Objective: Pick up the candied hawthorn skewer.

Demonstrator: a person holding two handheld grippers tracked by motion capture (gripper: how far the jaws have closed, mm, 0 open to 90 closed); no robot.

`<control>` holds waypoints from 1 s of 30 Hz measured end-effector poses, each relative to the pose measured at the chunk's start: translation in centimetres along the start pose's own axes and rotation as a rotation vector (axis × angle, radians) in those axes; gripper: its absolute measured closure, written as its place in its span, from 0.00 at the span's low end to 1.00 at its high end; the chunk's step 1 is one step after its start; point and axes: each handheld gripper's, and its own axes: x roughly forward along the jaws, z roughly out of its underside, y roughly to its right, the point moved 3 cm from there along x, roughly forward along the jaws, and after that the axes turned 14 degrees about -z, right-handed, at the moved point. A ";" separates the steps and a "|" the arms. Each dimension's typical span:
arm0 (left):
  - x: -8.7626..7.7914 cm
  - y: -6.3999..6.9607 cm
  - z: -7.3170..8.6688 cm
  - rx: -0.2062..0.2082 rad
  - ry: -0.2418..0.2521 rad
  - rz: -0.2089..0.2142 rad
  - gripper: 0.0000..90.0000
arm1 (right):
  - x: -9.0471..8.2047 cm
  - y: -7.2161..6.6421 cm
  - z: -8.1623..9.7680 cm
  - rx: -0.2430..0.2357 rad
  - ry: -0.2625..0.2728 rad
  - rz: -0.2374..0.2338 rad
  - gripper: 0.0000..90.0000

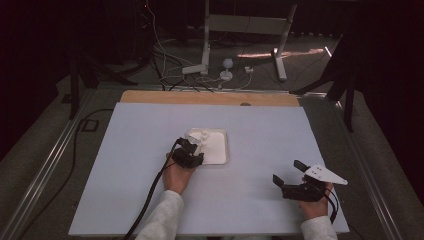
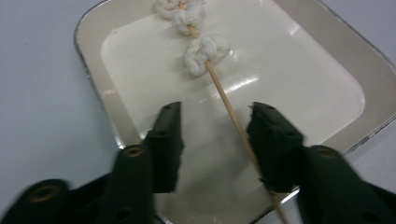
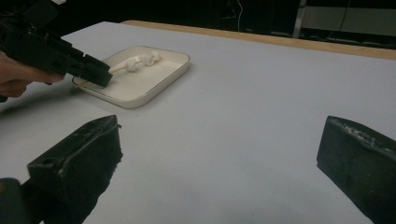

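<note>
A white rectangular tray (image 1: pixel 226 146) lies at the table's middle. In it rests a wooden skewer (image 2: pixel 223 98) threaded with white dough-like lumps (image 2: pixel 205 51). My left gripper (image 2: pixel 215 112) reaches over the tray's near edge, and the bare stick runs between its jaws. The stick passes close by the right finger (image 2: pixel 273 140), and a clear gap separates it from the left finger (image 2: pixel 168 140). The high view shows this left gripper (image 1: pixel 195 146) at the tray's left side. My right gripper (image 1: pixel 287 171) sits near the table's right front, wide open with nothing between its jaws (image 3: pixel 219 135).
The tray (image 3: pixel 154 95) and the left gripper (image 3: pixel 100 74) show far off in the right gripper view. The white sheet (image 1: pixel 125 165) covers a wooden table. Beyond its far edge are cables and a white stand (image 1: pixel 205 45) on the floor.
</note>
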 end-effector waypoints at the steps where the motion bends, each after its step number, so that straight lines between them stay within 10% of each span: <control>1: -0.1 -0.2 0.0 -0.003 -0.012 -0.004 0.77 | 0.0 0.0 0.0 -0.001 -0.001 0.000 0.00; 9: -0.2 -0.6 0.0 -0.030 -0.043 -0.009 0.98 | 0.0 0.0 0.0 -0.002 -0.002 -0.003 0.00; 17: -0.4 -0.7 0.0 -0.030 -0.047 0.014 1.00 | -0.1 -0.1 0.0 0.000 0.000 -0.003 0.00; 30: -3.0 -1.7 -0.3 -0.052 0.074 0.084 1.00 | 0.0 0.0 0.0 0.002 0.003 -0.003 0.00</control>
